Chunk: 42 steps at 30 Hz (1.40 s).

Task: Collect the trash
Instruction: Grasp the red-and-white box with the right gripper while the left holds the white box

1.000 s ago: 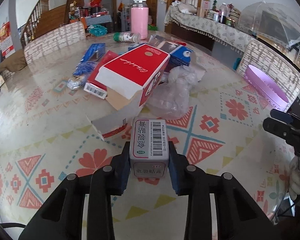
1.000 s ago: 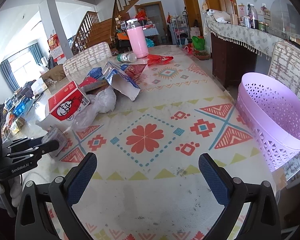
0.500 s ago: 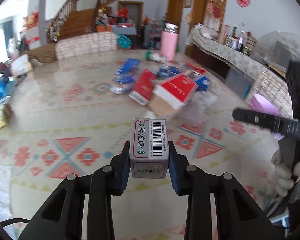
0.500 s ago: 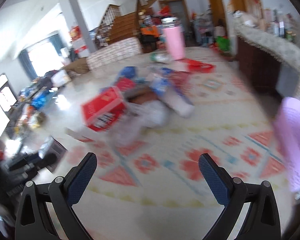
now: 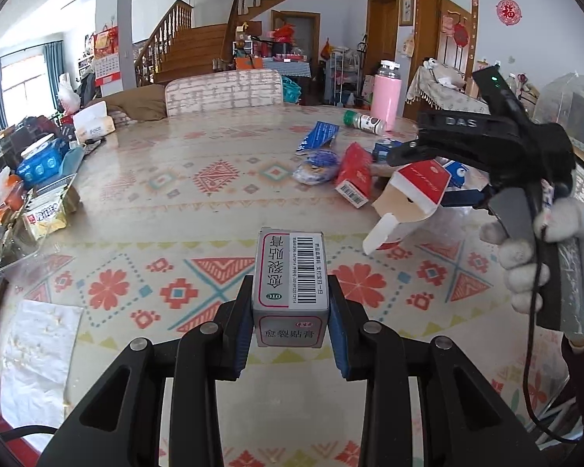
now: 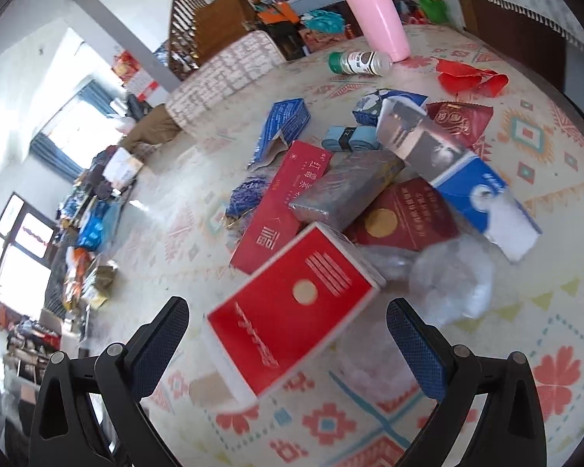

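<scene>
Grey medicine box (image 5: 291, 287) is pinched between the left gripper (image 5: 291, 321) fingers above the desk (image 5: 175, 210), while the spread right gripper (image 6: 288, 346) should be lowered squarely astride the red carton (image 6: 292, 315) before closing.

A small grey medicine box (image 5: 291, 287) with a barcode label and Chinese print is clamped end-on between blue pads, above the tabletop's near edge. The other trash lies heaped toward the far right of the tabletop (image 6: 167, 210) — a red carton (image 6: 292, 311) with an open flap, tilted on clear crumpled plastic (image 6: 447, 276); a flat red box (image 6: 280, 206); a grey packet (image 6: 346, 190) across it; a blue-and-white carton (image 6: 467, 179); a torn blue box (image 6: 284, 124).
</scene>
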Available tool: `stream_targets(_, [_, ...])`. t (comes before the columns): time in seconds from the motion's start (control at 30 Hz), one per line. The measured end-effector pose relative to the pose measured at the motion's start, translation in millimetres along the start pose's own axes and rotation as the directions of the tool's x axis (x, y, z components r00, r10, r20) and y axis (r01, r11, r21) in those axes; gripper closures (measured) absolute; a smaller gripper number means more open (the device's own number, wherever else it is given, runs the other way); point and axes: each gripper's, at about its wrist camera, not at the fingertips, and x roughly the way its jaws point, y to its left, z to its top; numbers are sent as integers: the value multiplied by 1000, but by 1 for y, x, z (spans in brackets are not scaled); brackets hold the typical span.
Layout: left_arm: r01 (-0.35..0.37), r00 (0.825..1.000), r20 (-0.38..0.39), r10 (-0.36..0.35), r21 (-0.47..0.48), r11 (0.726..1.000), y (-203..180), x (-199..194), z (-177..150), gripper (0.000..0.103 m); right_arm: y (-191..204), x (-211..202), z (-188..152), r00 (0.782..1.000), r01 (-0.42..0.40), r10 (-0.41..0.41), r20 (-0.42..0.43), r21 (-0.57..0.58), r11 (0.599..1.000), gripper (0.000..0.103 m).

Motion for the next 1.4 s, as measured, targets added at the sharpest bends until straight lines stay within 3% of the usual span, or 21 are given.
stream_targets(0.13, [-2, 1000, -1, 2, -3, 1000, 3, 0, -1, 70, 13, 5, 1, 998, 61, -61, 7, -18, 998, 1])
stream_targets(0.3, [-4, 1000, 3, 4, -10, 1000, 3, -2, -2, 70, 10, 8, -3, 995, 96, -97, -23, -58, 994, 26])
stream_targets(0.37, [-5, 1000, 5, 5, -12, 1000, 2, -4, -1, 70, 7, 6, -7, 996, 88, -90, -27, -63, 994, 42])
stream_targets(0.5, [-8, 1000, 9, 8, -12, 1000, -1, -8, -1, 70, 2, -5, -16, 997, 72, -73, -7, -73, 995, 54])
stream_targets(0.97, [14, 1000, 25, -15, 38, 999, -40, -25, 5, 70, -14, -83, -45, 992, -3, 22, 126, -142, 990, 61])
stream_targets(1.4, [94, 995, 13, -98, 170, 981, -120, -19, 27, 70, -100, -161, -60, 969, -7, 19, 247, -51, 999, 61])
